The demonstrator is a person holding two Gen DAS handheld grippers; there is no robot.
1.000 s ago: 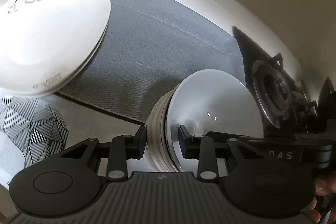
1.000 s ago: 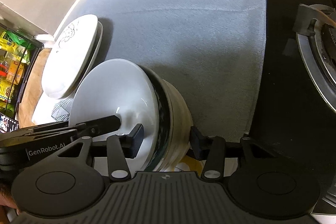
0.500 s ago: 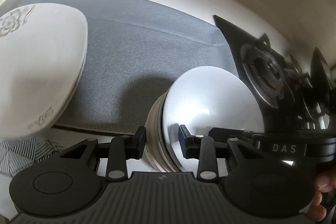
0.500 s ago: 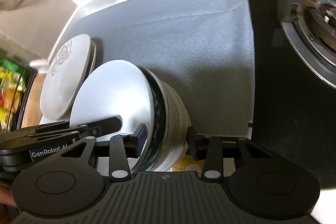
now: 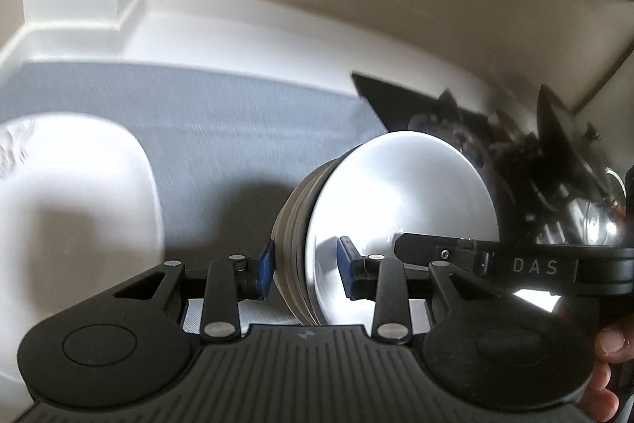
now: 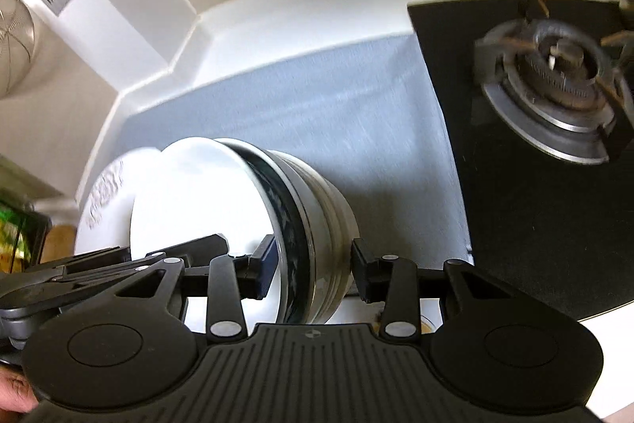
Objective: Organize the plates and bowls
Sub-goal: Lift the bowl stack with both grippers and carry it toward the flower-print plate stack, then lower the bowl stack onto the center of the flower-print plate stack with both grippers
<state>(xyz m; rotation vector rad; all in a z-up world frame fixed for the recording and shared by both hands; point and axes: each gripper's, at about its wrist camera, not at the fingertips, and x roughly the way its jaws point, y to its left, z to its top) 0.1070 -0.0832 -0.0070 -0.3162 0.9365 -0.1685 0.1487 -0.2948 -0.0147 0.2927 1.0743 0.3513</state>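
Both grippers on one stack of nested bowls [image 5: 396, 209], gripped at opposite sides of its rims.

Left gripper [image 5: 305, 272]: blue-padded jaws pinch the rim wall of the bowl stack, one pad on the outer ribbed side, the other inside the top white bowl. In the same view the right tool's black finger reaches in from the right edge into that bowl.

Right gripper [image 6: 313, 272]: jaws straddle the stack's far rim, pads [image 6: 264, 266] against it on both sides; a bowl with a dark patterned band [image 6: 291, 221] shows just under the top white one. Grip set on the stack.

Stack appears tilted toward the cameras, over the near edge of the grey mat [image 6: 337, 113].

Edges and room:
- Flower-patterned white plates [image 6: 105, 201] just left of the stack, overlapping it in the right wrist view; gap there cannot be judged.
- Mat behind the stack is bare, wide and open back to the white counter ledge [image 6: 301, 10].
- Black gas hob [image 6: 527, 217] borders the mat's right edge; burner [image 6: 554, 78] well apart from the bowls.
- Frames motion-blurred; fine rim detail unclear.
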